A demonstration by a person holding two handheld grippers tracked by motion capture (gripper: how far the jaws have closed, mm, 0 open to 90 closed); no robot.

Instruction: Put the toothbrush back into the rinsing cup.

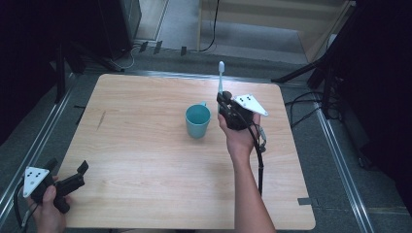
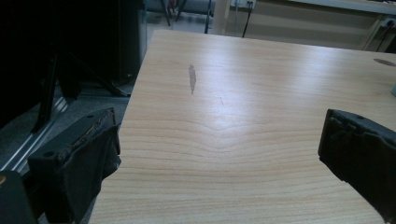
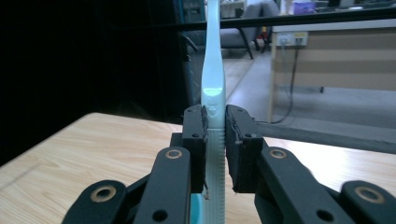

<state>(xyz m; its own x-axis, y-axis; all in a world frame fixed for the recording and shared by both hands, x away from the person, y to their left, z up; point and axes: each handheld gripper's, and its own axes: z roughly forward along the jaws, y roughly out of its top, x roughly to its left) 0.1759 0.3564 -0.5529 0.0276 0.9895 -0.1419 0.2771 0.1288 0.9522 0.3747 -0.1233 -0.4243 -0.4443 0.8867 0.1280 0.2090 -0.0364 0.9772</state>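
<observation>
Left gripper [image 1: 73,177] at about 7 o'clock of the table [image 1: 145,160], low over the near left corner, jaws spread wide with nothing between them, pointing toward 2 o'clock. Held from below by the left hand [image 1: 46,204], forearm coming in from the bottom edge. In the left gripper view, bare wood between the two black jaws, the table's left edge running just beside the left jaw, dark stands and floor rails beyond it. Much open board ahead, toward 12 and 1 o'clock; a small grey mark [image 2: 192,78] on the wood, well apart from the jaws.

Teal cup [image 1: 197,120] upright near the middle of the table, slightly toward 1 o'clock, with free wood all round it.

Right gripper [image 1: 224,99] just beside the cup at its 3 o'clock side, above the table, closed firmly on a toothbrush [image 1: 221,77]. Toothbrush upright, head up, handle pinched between both pads in the right gripper view [image 3: 214,116]. Right hand [image 1: 238,131] wrapped under the gripper body, forearm stretched straight from the bottom edge toward 12 o'clock, cable trailing along it. Some clear board between this hand and the right edge at 3 o'clock; far edge near at 12.
</observation>
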